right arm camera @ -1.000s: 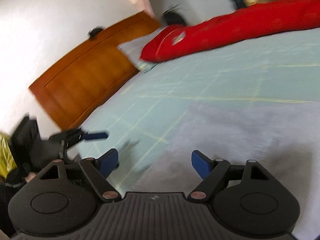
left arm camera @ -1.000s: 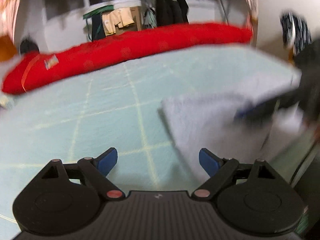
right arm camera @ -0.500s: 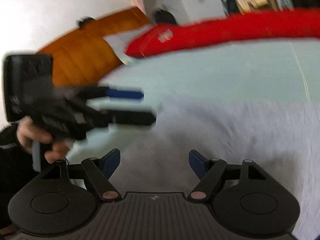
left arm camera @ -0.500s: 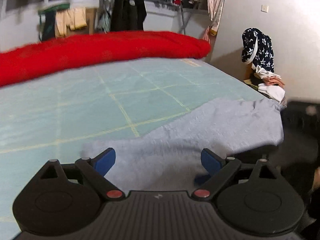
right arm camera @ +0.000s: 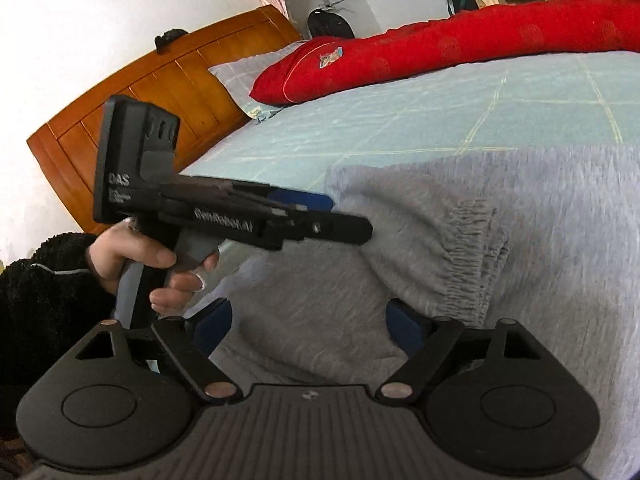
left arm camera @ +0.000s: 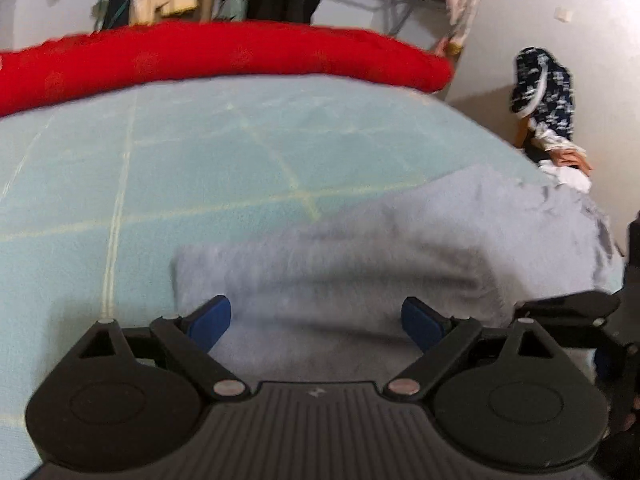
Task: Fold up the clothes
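Observation:
A grey garment (left arm camera: 380, 256) with a gathered elastic hem (right arm camera: 464, 256) lies on the pale green bed sheet (left arm camera: 160, 168). My left gripper (left arm camera: 316, 320) is open just above the garment's near left corner, blue pads wide apart with cloth below them. In the right wrist view a hand (right arm camera: 132, 256) holds the left gripper (right arm camera: 340, 216) side-on at the garment's folded edge. My right gripper (right arm camera: 308, 326) hovers low over the grey cloth with its jaws opening; the pads do not press on anything. One of its black fingers (left arm camera: 568, 308) shows at the right edge of the left wrist view.
A long red bolster (left arm camera: 224, 56) lies along the far side of the bed, its end near a grey pillow (right arm camera: 248, 76) and the wooden headboard (right arm camera: 160, 92). A pile of clothes (left arm camera: 544, 96) stands by the wall at the right. Hanging clothes line the back wall.
The left gripper swung right and dropped onto the grey garment's corner, coming in beside the right gripper. The right gripper sank a little over the cloth and its jaws widened.

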Action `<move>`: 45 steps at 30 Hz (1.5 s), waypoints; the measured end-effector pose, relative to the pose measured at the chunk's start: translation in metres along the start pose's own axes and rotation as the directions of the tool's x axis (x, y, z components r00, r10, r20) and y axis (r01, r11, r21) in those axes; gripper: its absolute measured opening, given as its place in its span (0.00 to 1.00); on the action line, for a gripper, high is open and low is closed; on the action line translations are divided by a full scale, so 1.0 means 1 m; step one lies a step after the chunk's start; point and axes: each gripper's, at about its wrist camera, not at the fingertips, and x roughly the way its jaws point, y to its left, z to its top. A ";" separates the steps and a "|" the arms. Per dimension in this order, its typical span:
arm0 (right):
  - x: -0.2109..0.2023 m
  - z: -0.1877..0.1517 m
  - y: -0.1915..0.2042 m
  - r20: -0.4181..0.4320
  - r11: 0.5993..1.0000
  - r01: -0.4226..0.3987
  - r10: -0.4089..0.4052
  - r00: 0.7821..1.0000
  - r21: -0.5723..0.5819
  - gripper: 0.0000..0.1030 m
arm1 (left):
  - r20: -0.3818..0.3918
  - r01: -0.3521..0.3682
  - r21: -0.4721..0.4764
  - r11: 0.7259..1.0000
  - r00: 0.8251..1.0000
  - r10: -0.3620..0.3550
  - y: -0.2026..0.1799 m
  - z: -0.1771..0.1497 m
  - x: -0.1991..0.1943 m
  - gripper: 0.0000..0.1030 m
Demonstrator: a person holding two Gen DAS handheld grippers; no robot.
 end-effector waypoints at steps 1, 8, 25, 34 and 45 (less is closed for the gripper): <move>-0.001 0.000 -0.001 0.002 1.000 -0.002 0.002 1.000 0.004 0.85 | 0.003 0.007 -0.005 1.000 1.000 -0.007 0.002 0.003 0.003 0.90; -0.020 0.023 -0.005 0.005 0.996 -0.070 0.070 0.998 0.061 0.86 | -0.006 0.022 -0.038 0.999 1.000 -0.022 0.007 -0.006 -0.004 0.89; 0.119 0.166 -0.082 -0.350 0.913 -0.305 0.389 0.852 0.270 0.95 | 0.088 0.003 -0.204 0.979 0.996 0.016 0.088 -0.023 -0.079 0.90; 0.168 0.170 -0.074 -0.432 0.881 -0.374 0.469 0.770 0.290 0.98 | 0.083 -0.024 -0.197 0.980 0.996 0.041 0.102 -0.036 -0.082 0.90; 0.150 0.199 -0.057 -0.343 0.904 -0.365 0.423 0.839 0.223 0.98 | 0.120 -0.052 -0.209 0.976 0.990 0.078 0.096 -0.047 -0.100 0.92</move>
